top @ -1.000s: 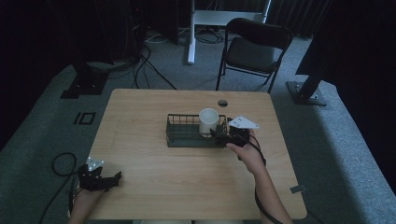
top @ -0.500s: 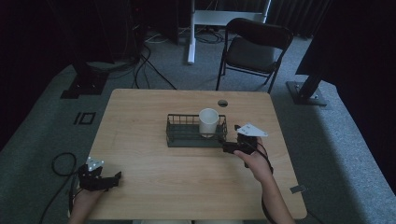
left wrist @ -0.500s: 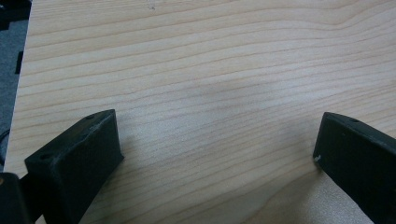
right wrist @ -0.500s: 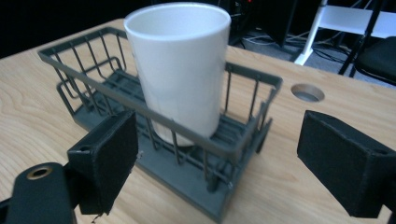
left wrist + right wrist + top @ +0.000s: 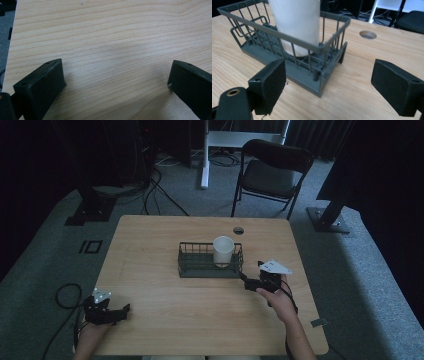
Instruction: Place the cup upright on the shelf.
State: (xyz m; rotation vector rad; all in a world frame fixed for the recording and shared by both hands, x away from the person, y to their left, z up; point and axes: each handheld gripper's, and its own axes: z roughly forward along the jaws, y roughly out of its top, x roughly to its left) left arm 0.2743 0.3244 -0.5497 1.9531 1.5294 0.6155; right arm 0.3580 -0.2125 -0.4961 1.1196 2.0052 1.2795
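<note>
My left gripper [image 5: 119, 312] rests released, jaws wide, near the bench's [image 5: 160, 245] front left corner; my right gripper [image 5: 328, 82] hangs released just beside the wire basket's [image 5: 294, 45] near corner, holding nothing; the white cup [image 5: 223, 250] stands upright inside the basket's right end.

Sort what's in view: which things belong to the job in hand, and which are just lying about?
In the job:
- white cup, upright in the rack's right end
- grey wire rack
- right gripper, jaws open, near the rack's right corner

Lying about:
- left gripper, open over bare table
- folding chair
- floor cables
</note>
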